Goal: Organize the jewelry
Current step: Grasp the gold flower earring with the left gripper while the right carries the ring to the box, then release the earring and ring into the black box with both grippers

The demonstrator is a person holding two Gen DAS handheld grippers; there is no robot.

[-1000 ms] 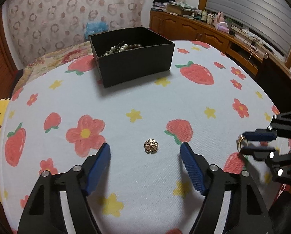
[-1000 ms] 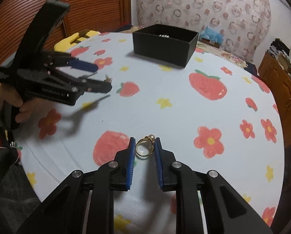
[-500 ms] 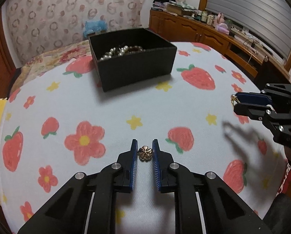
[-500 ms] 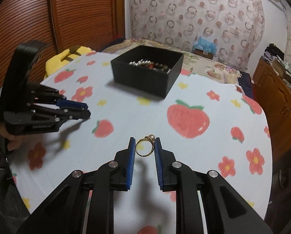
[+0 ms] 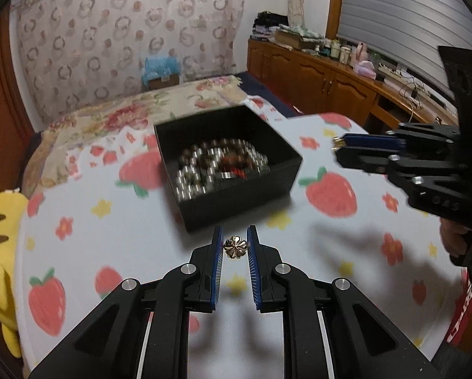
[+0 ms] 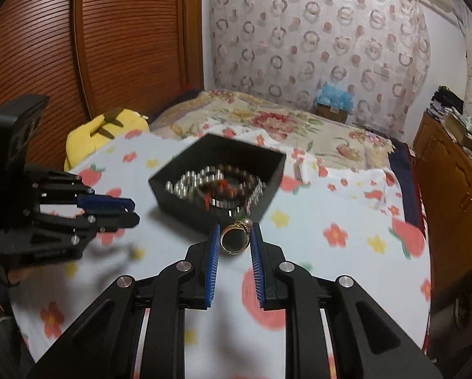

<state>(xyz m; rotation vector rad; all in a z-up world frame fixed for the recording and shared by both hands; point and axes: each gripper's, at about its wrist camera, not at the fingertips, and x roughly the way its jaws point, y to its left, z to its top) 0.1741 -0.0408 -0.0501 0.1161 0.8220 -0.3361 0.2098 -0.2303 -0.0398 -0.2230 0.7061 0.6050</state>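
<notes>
Both grippers carry jewelry toward the black box (image 5: pixel 226 161).
Left gripper (image 5: pixel 235 246) fingers pinch a gold flower charm (image 5: pixel 235 246); ahead, the box holds beaded bracelets (image 6: pixel 213 186); right gripper (image 6: pixel 235 241) fingers pinch a pearl ring (image 6: pixel 235 240).

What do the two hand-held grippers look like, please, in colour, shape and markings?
Both match. The left hand-held gripper and right hand-held gripper have matte black angular linkage arms with silver round pivot screws and two flat fingers faced with ribbed blue pads. Faint embossed lettering, unreadable, marks the left one's side. No cables show.
</notes>
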